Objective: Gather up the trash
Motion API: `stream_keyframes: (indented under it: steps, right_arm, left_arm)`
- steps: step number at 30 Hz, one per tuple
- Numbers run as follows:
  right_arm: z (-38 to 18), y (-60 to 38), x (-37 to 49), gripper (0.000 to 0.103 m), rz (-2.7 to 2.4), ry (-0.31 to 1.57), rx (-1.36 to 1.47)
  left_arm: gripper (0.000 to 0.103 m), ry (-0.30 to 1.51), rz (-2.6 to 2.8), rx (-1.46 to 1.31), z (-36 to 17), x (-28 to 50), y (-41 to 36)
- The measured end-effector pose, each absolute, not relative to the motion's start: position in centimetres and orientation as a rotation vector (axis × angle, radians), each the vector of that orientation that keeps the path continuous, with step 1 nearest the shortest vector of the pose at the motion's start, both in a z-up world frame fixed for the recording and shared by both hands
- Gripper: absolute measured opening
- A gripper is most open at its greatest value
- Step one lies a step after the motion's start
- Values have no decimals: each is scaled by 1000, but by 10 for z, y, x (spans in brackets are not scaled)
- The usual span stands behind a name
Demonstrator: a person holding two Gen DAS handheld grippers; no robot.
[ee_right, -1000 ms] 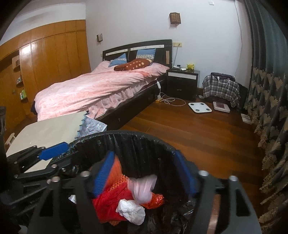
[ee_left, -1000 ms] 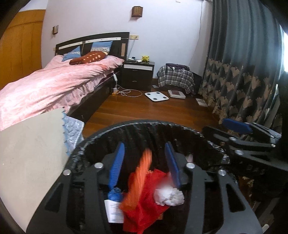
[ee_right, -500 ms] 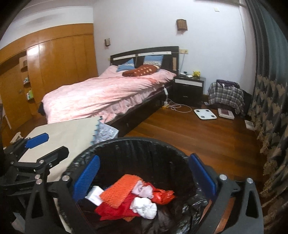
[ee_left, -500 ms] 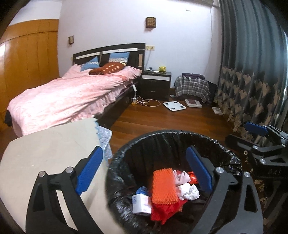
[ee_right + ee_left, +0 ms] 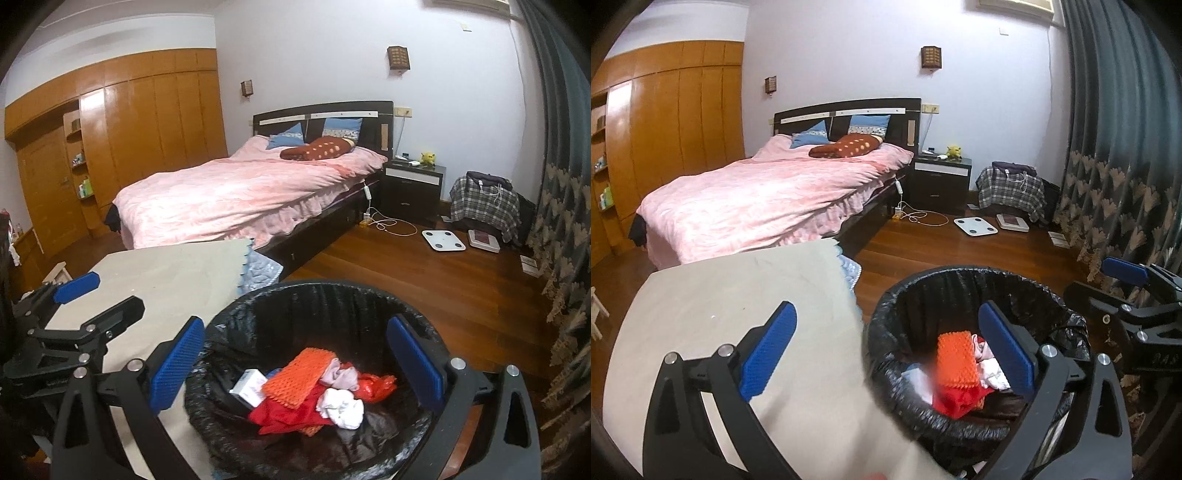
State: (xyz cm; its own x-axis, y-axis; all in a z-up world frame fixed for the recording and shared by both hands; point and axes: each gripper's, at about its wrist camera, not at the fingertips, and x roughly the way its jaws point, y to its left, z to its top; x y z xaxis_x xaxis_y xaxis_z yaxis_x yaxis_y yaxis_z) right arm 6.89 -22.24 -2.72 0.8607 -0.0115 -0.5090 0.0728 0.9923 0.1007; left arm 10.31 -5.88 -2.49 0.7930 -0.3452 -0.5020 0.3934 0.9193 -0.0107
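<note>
Down at the bin [image 5: 373,295], both tools are wide apart and carrying nothing. The right gripper [image 5: 295,363] hangs over the bin's mouth, jaws spread to full width and empty. The left gripper [image 5: 886,349] is just as wide and just as empty, one blue pad over the beige table [image 5: 738,295], the other over the bin's rim. A second ago both pairs of pads sat close together low in the bin, an orange piece blurring between the left ones and a pale scrap between the right ones; now both have lifted up and back, the left swinging out toward the table.

And there's the trash, lying in the black-lined bin: the orange foam net [image 5: 297,376] on top, a white box [image 5: 249,386] beside it, red plastic [image 5: 284,411] under them, a white tissue wad [image 5: 341,404] and a pinkish scrap [image 5: 341,374] alongside.

The right camera lays the whole heap out sharp; the left camera blurs it and hides part behind its own pad. Each view catches the other tool at its edge.

Further back: quilted blue cloth [image 5: 258,269] hanging off the table edge, then the pink bed [image 5: 240,195], a white scale [image 5: 443,240] on the wood floor, a dark nightstand [image 5: 413,188], and wardrobes [image 5: 147,129] along the wall. Any print on the box is too small to read.
</note>
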Motion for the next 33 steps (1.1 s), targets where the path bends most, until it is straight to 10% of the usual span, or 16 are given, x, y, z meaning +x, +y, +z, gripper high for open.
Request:
stream_keyframes:
  steps: [33]
  right_arm:
    - [-15,-193,59,97,-2,526,100]
  left_arm:
    - [96,482,-332,82,-4,77,-20]
